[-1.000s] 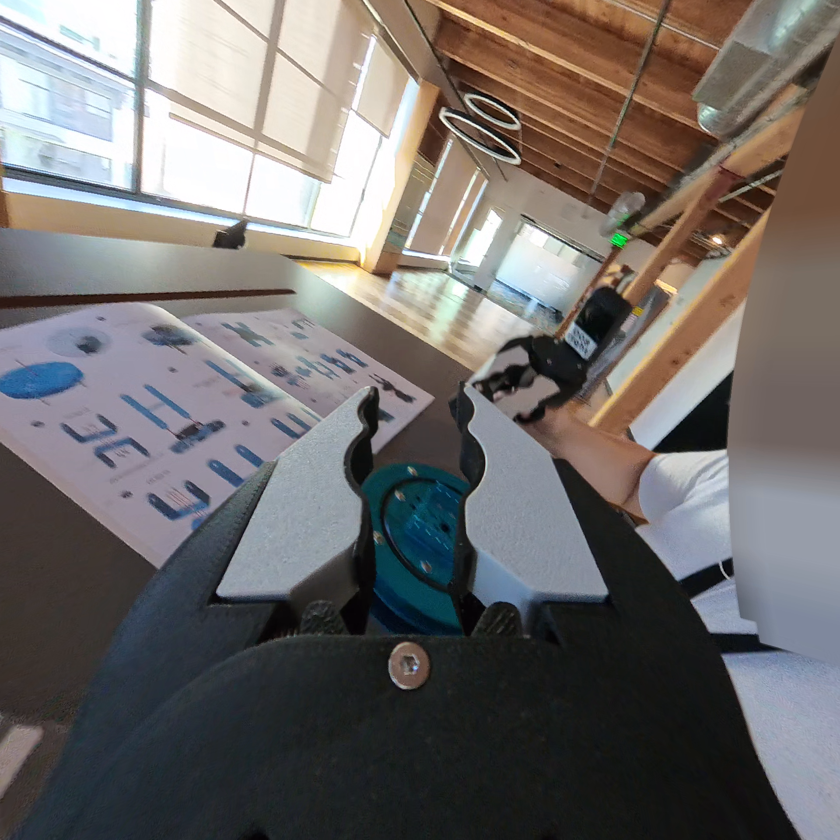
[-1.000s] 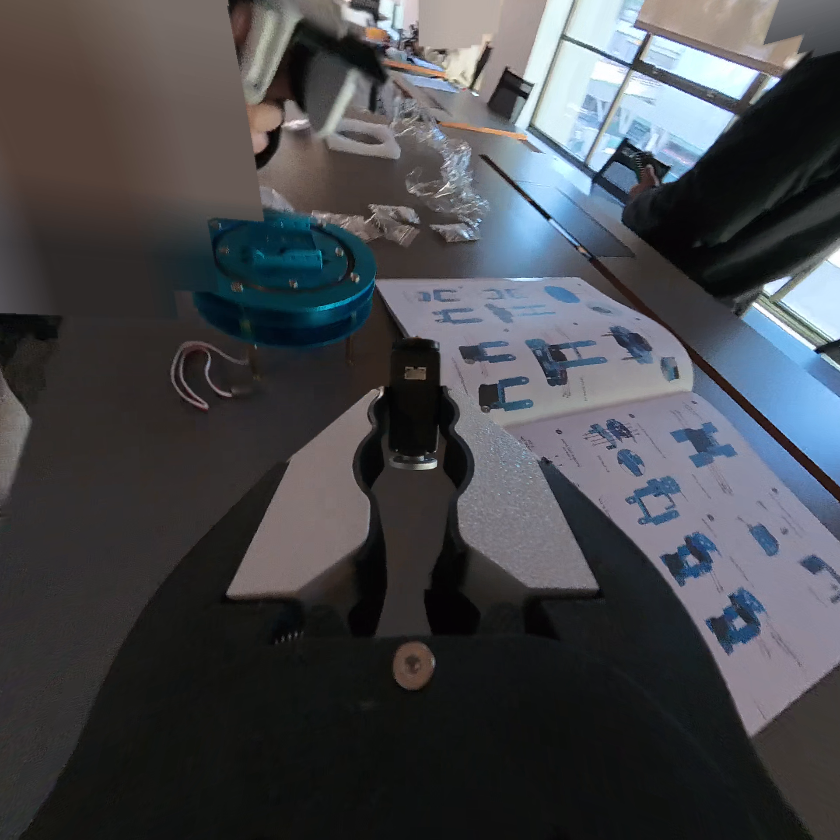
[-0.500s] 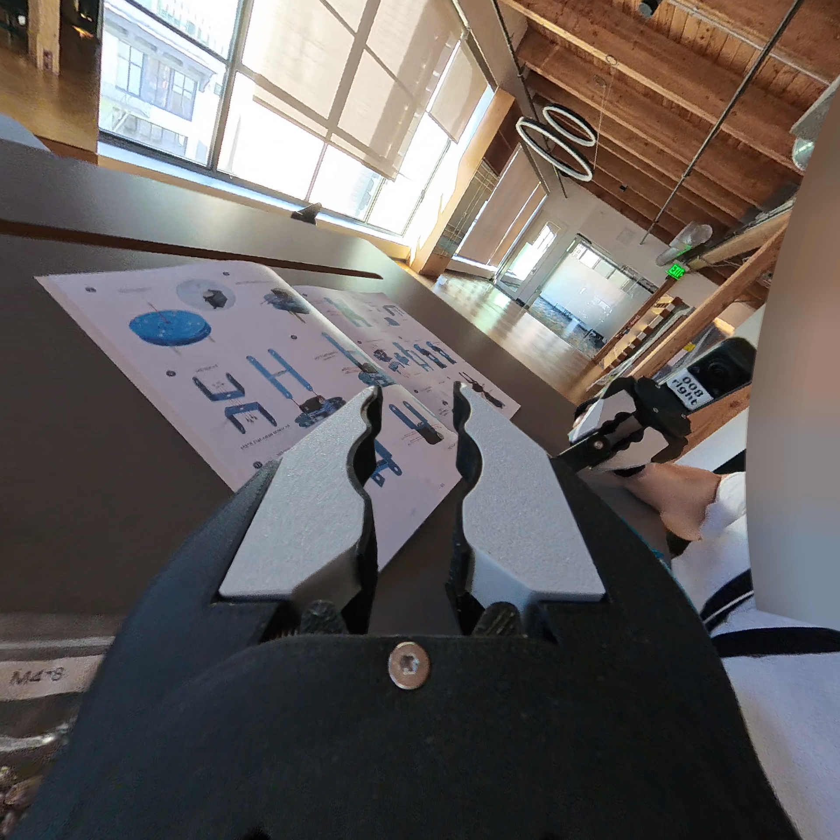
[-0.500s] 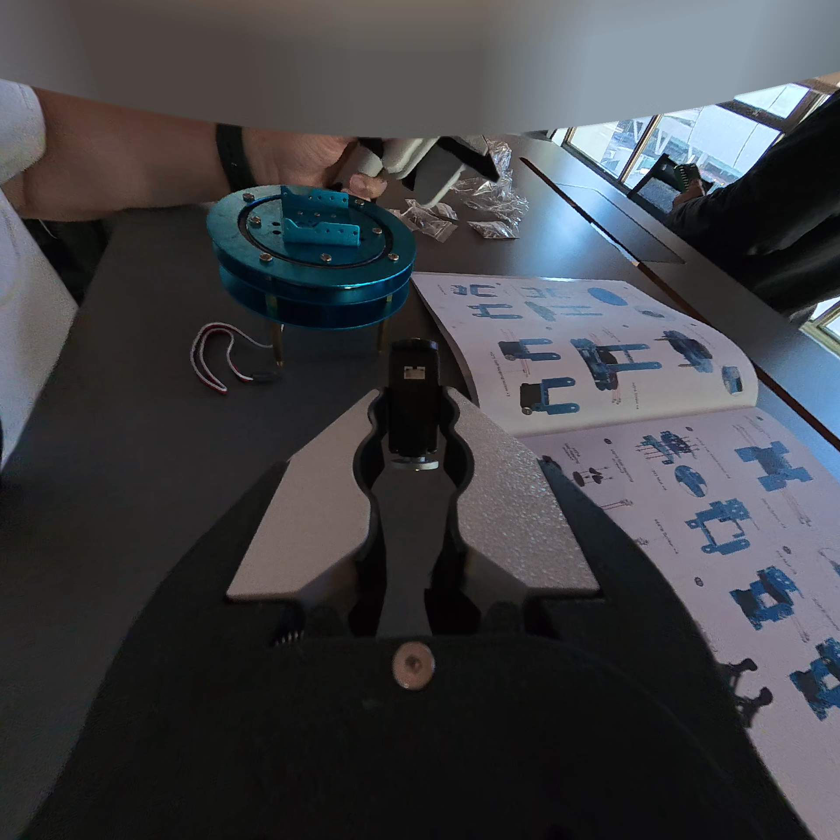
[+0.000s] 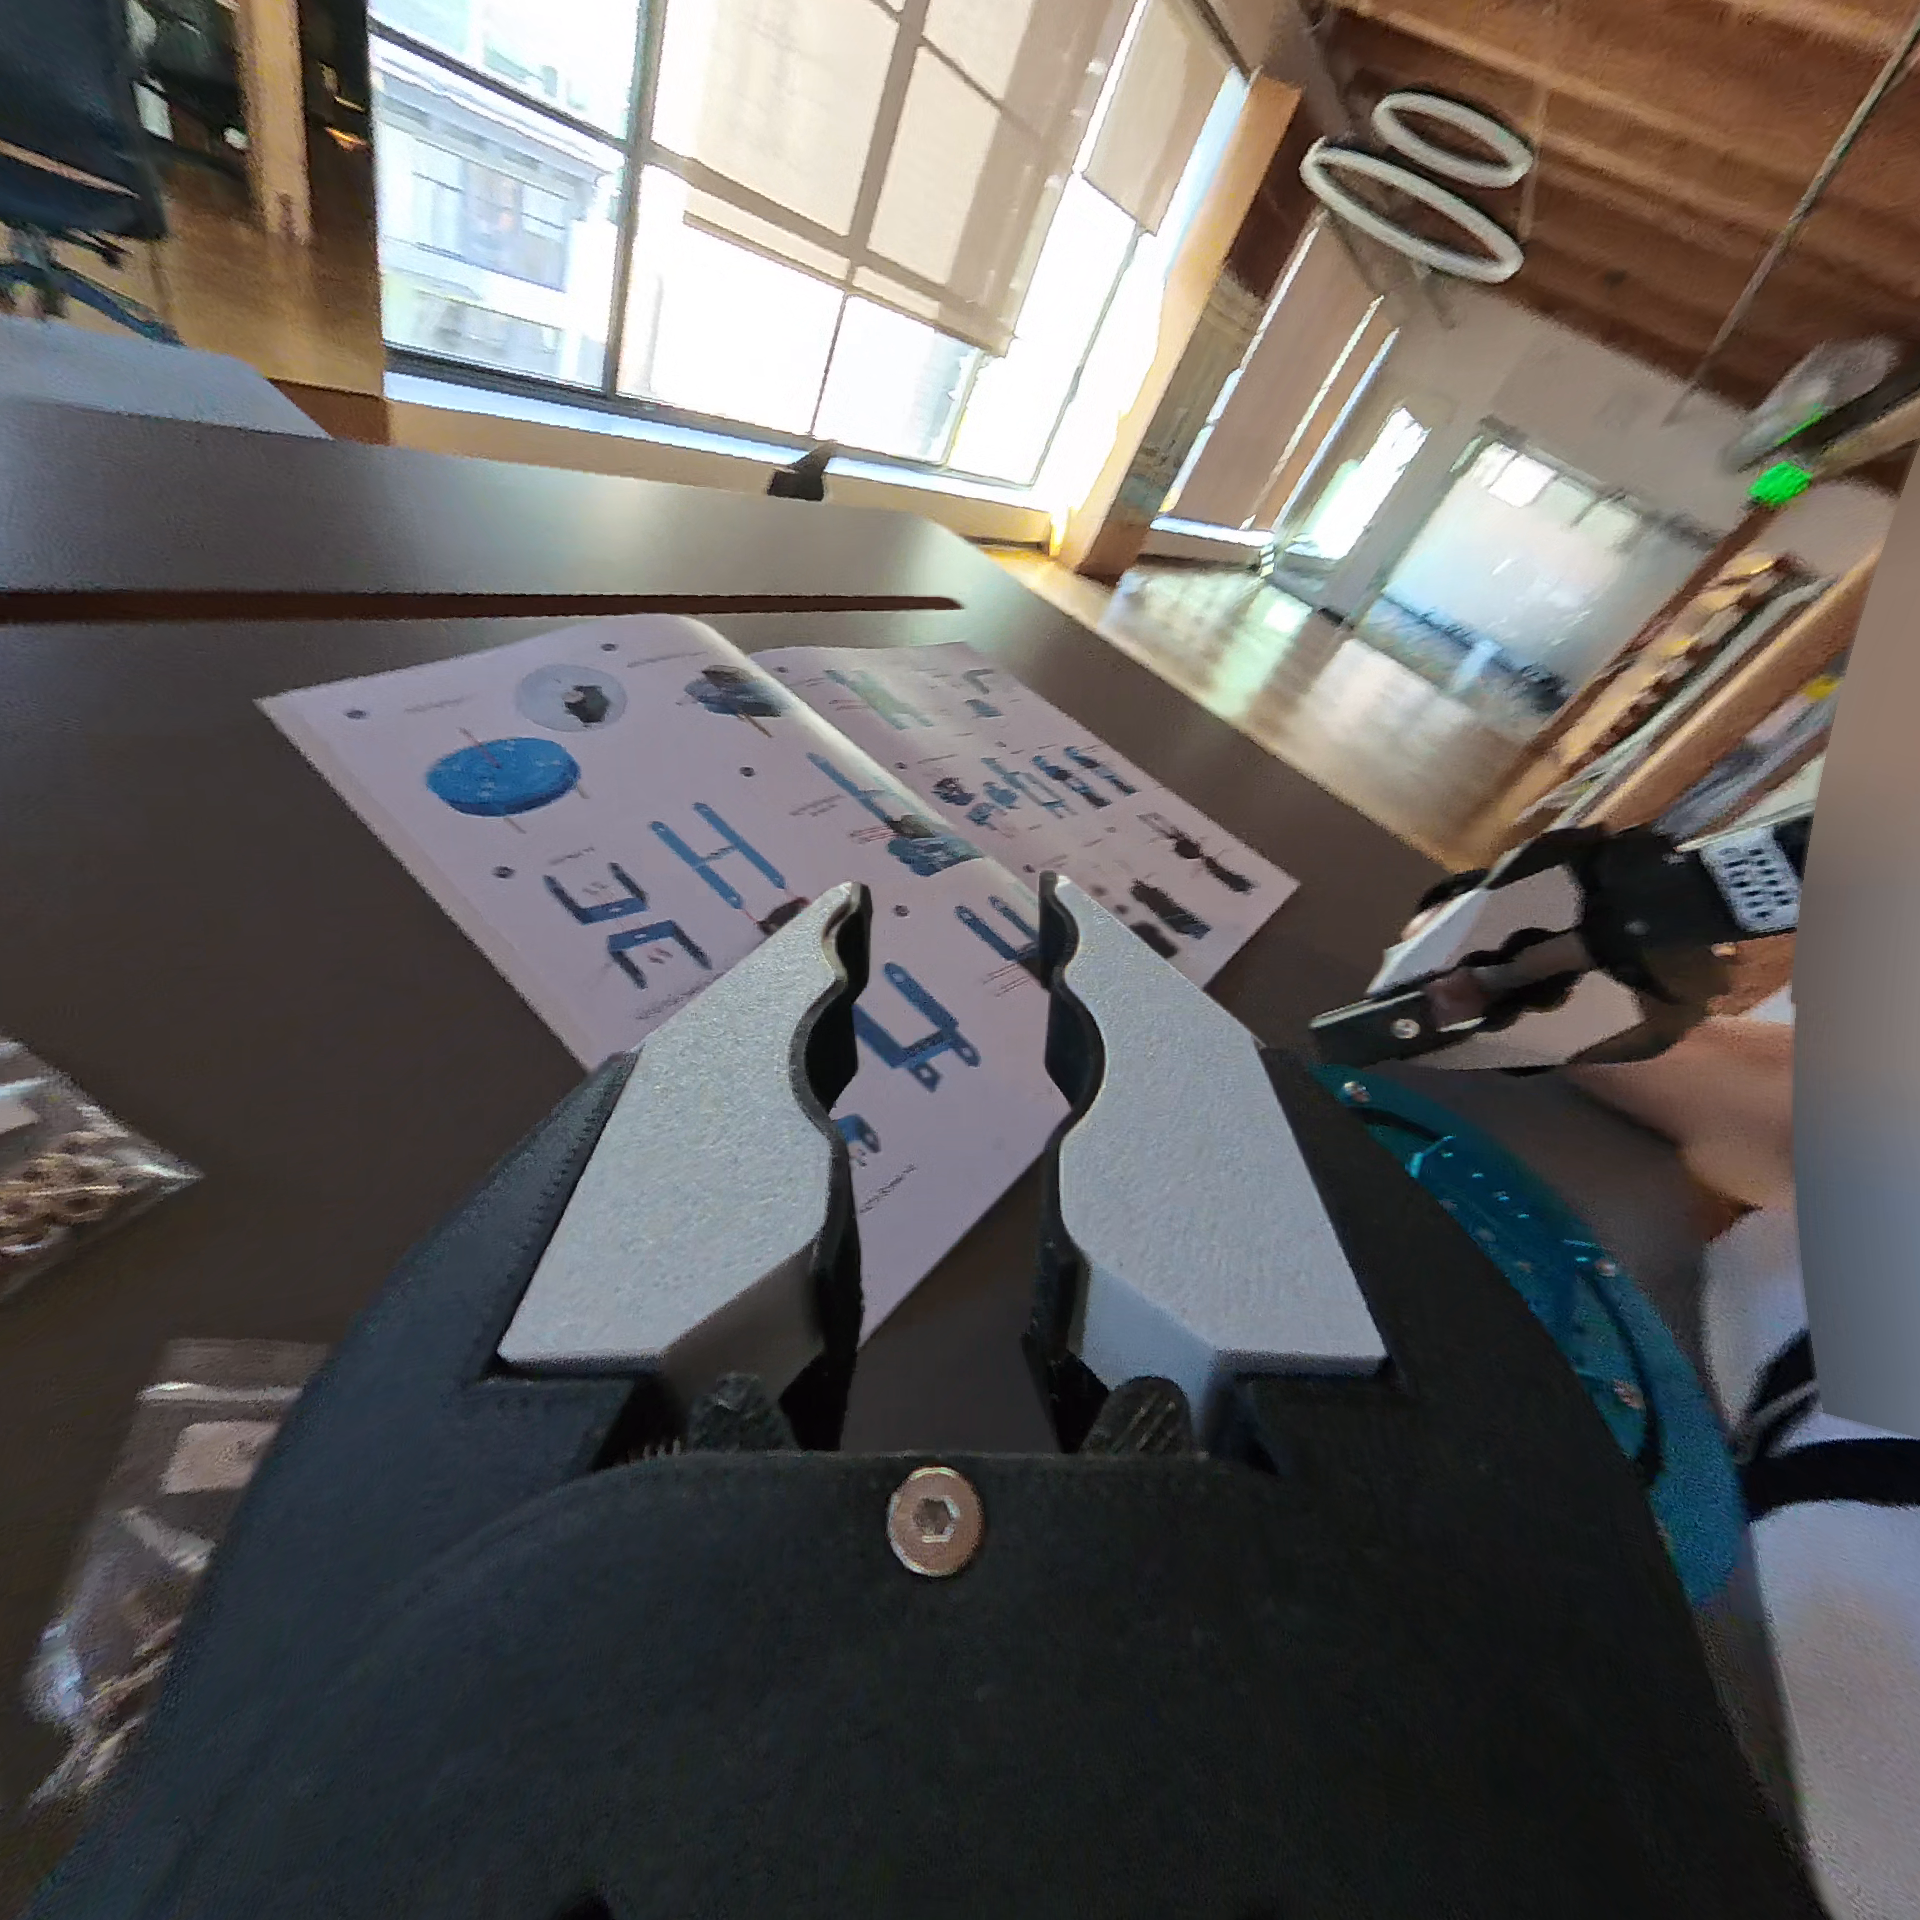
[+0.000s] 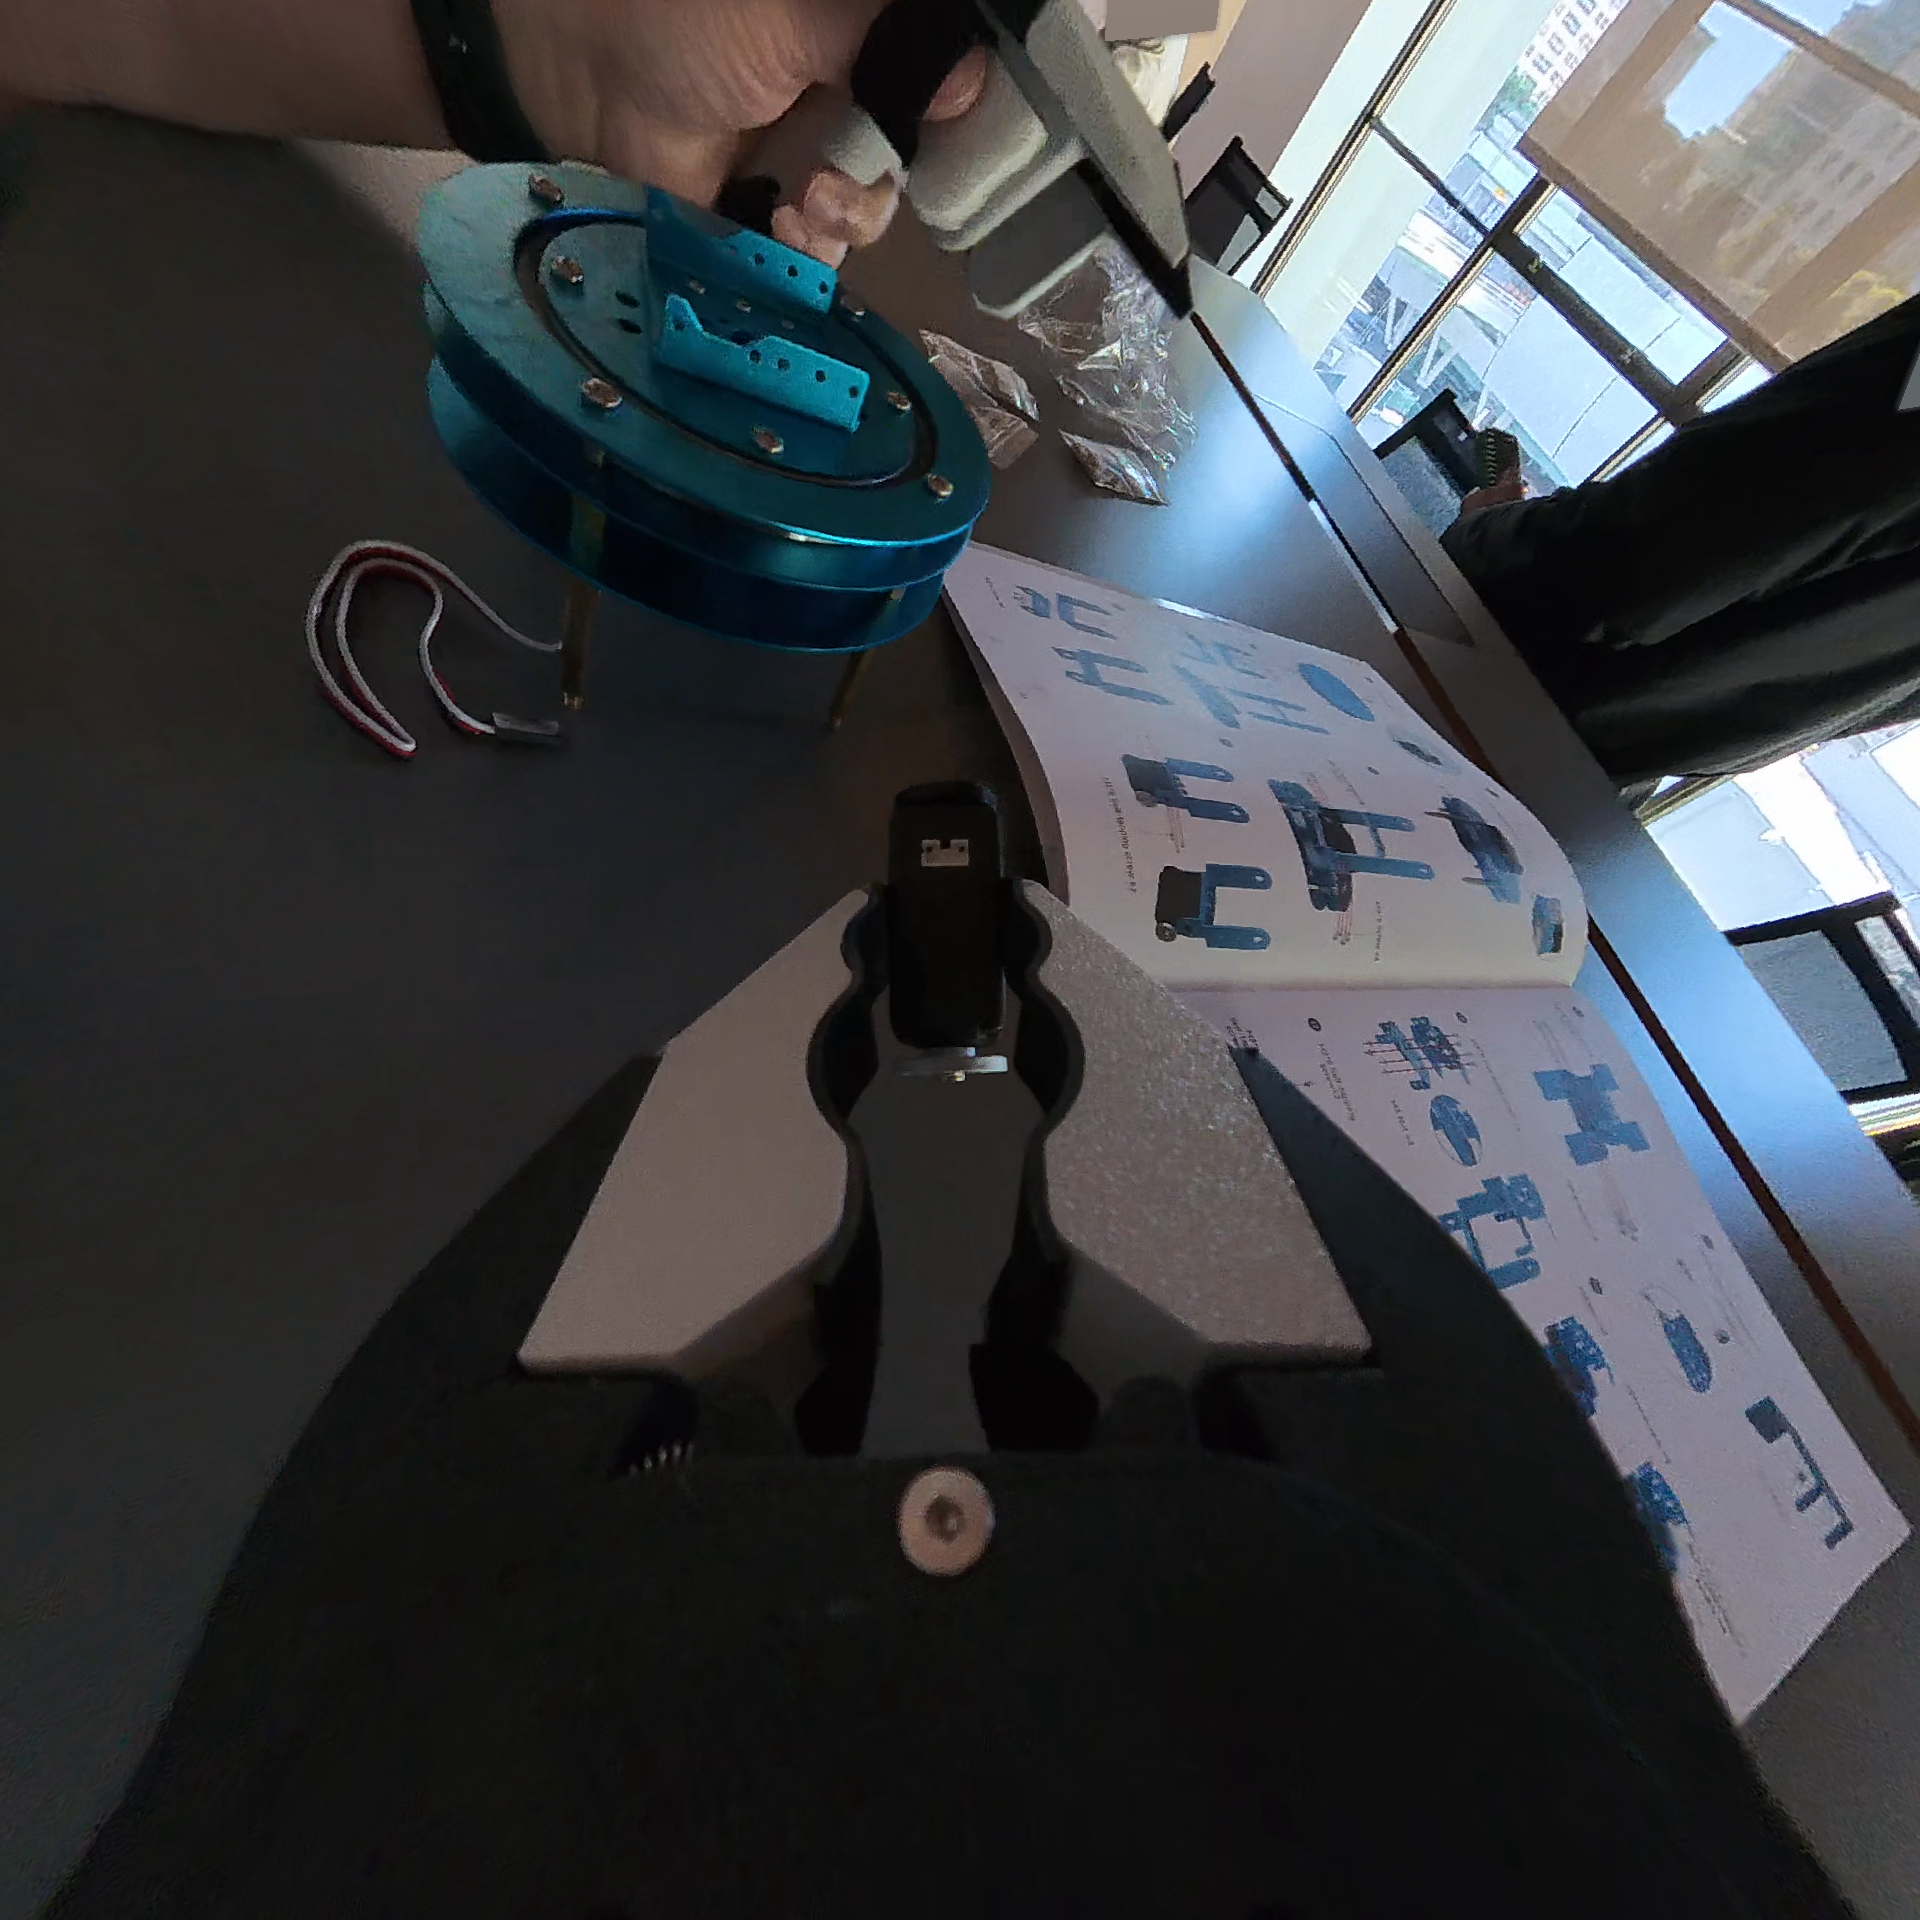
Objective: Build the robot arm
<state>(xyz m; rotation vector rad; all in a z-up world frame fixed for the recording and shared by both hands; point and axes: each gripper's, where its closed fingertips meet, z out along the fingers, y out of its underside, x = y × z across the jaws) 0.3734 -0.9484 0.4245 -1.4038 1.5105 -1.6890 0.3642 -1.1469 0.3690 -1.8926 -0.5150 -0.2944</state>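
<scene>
My right gripper point(image 6: 940, 904) is shut on a small black servo motor point(image 6: 945, 935) and holds it above the dark table, short of a blue round base point(image 6: 707, 488). The base stands on thin legs and carries a blue bracket point(image 6: 748, 322) on top. My left gripper point(image 5: 951, 904) is open and empty, over an open instruction booklet point(image 5: 644, 790). The base's rim point(image 5: 1538, 1247) lies to its right, with the right gripper point(image 5: 1455, 987) beyond it. In the right wrist view the left gripper point(image 6: 1060, 156) is held by a hand just behind the base.
A red-and-white wire point(image 6: 416, 665) lies left of the base. The booklet point(image 6: 1351, 935) spreads to the right. Clear plastic parts bags point(image 6: 1101, 416) lie behind the base, and more bags point(image 5: 62, 1195) lie at the left gripper's left. A person's dark sleeve point(image 6: 1714, 571) rests at the far table edge. Left tips to right tips: about 20 cm.
My left gripper has moved off the blue base toward the booklet, still open. My right gripper has come closer to the base with the servo and rolled to one side.
</scene>
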